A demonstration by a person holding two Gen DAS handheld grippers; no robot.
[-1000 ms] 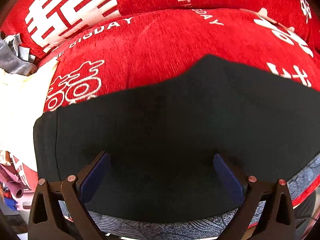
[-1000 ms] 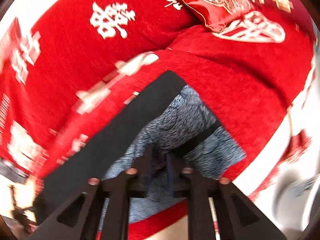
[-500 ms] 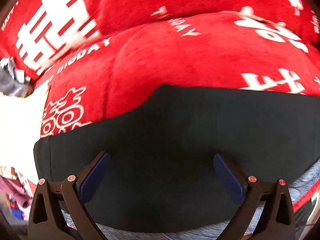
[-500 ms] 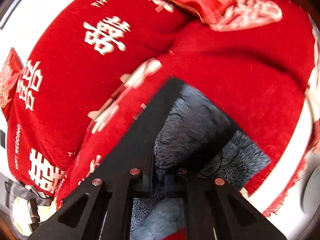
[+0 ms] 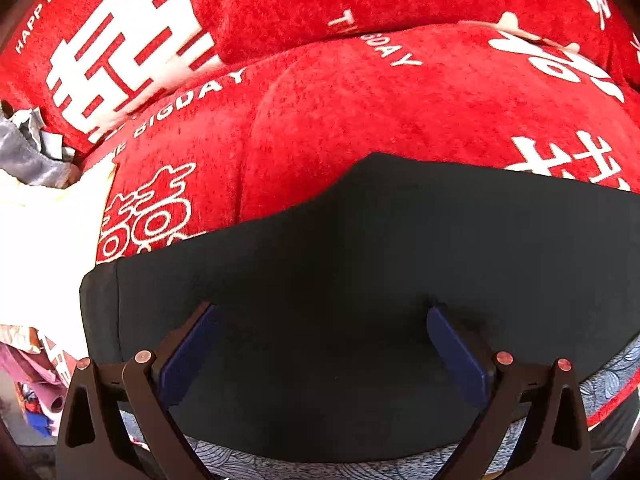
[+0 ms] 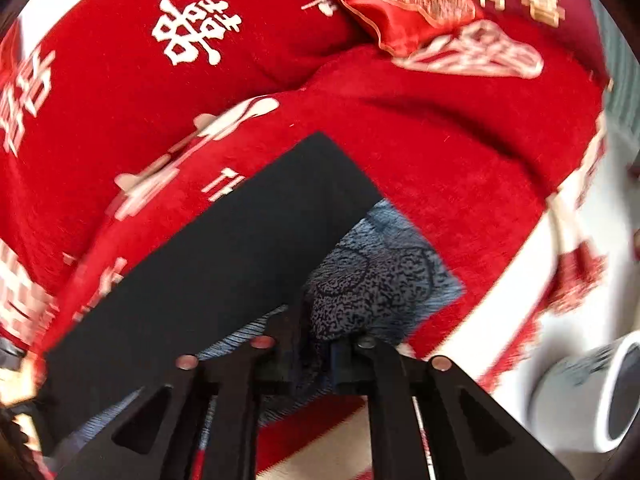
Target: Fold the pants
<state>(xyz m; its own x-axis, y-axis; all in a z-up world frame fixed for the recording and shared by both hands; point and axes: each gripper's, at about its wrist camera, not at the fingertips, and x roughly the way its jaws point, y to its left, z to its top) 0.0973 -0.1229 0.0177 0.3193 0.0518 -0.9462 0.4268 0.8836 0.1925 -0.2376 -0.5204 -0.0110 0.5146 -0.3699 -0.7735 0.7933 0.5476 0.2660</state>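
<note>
The red sofa cover with white lettering fills most of both views, its edges cut off by the round lens. The black pants lie flat across the lower half of the left view, spread on a grey patterned cloth; their near edge is hidden behind the tool. In the right view, motion blur smears the left side. A red embroidered cushion sits at the top, and a white cup at lower right is partly cut off, its inside too dark to make out. The left gripper hangs spread wide over the pants. The right gripper is narrow and opening, a fold of grey cloth between its fingers.
</note>
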